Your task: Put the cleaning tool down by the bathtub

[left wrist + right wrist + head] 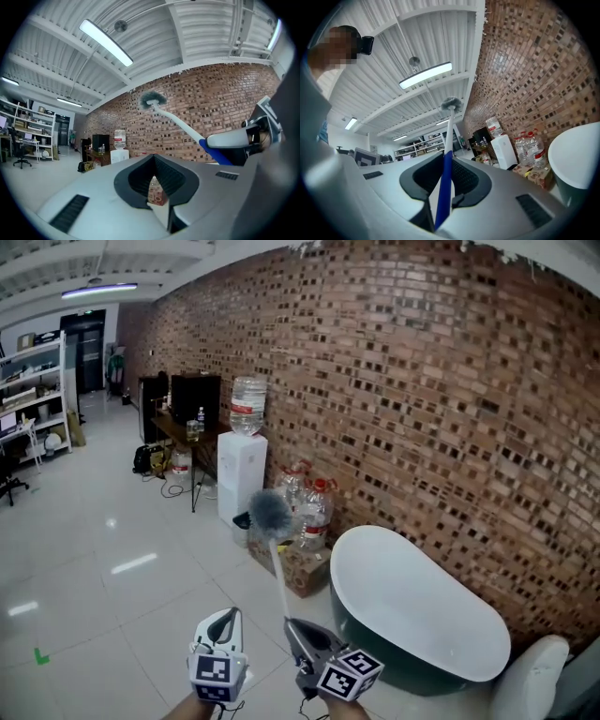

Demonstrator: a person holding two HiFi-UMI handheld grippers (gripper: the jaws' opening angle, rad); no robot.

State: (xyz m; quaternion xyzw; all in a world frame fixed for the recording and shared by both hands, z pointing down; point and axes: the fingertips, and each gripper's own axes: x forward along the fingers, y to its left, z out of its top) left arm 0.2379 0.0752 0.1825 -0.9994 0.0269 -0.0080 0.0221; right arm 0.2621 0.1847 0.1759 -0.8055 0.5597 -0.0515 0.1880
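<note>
Two tools (225, 618) (294, 628), one brush (271, 510) (one bathtub (418, 617))

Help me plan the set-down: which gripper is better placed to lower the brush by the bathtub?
Right. The right gripper is shut on the blue handle of the brush, and it is the one on the side of the bathtub. The left gripper is shut and holds nothing.

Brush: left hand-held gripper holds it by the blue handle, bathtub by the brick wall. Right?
No. The right hand-held gripper holds the brush by the blue handle, not the left; the right gripper view shows the handle clamped between its jaws. The left hand-held gripper holds nothing. The bathtub is by the brick wall.
</note>
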